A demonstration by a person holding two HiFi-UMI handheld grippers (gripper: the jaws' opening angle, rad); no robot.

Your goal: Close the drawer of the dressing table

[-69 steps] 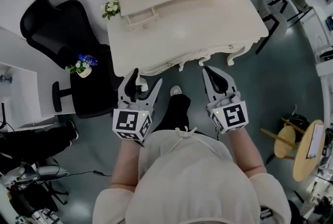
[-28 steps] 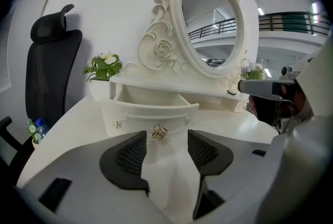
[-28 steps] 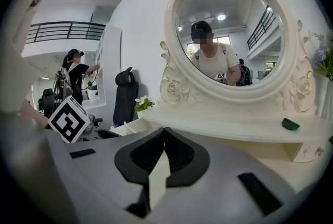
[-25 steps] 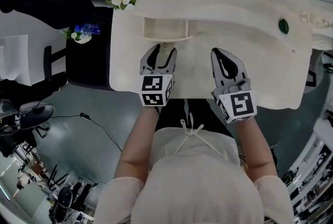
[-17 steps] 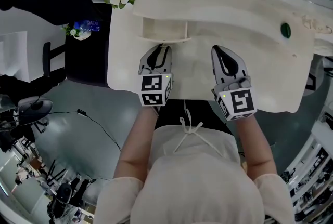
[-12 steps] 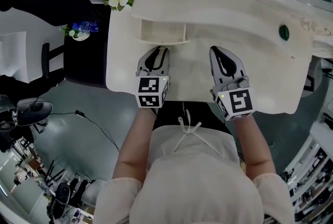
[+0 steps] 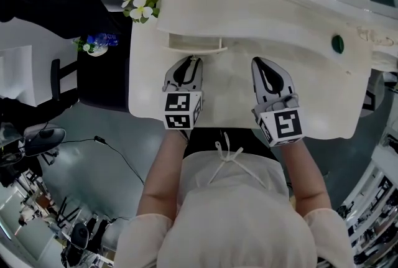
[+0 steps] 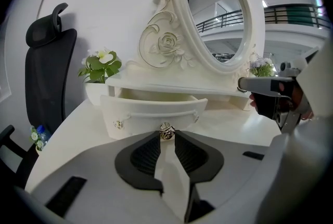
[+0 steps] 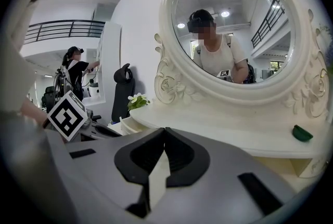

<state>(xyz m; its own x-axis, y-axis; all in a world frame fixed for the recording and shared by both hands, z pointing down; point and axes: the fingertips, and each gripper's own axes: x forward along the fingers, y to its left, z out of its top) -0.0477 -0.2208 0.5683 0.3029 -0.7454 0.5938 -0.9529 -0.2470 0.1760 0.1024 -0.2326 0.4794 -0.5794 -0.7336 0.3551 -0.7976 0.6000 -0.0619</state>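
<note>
Nearest, the person's forearms reach out over the front edge of the desk [image 7: 230, 102], one tool in each hand. The right tool [image 7: 260, 61] hangs above the bare desk top with its jaws pressed together on nothing, taking no part. The left tool [image 8: 166, 135] has its jaws shut on the small rosette knob [image 8: 166, 131] in the middle of the drawer [image 8: 156, 109] front. A second ago those jaws stood a little apart just short of the knob; they have since closed on it.

Beyond the knob the drawer is still part open: its curved front stands clear of the raised shelf [image 8: 177, 87] above it, and a strip of the inside shows. In the head view that strip looks thinner than it did a second ago, so the push inward has probably begun, though the camera has shifted too. What is left, I judge, is a straight push along the drawer's run until the front meets the shelf.

Further back stand the flowers [image 8: 100, 66] at the shelf's left end and the oval mirror [image 8: 218, 15].
</note>
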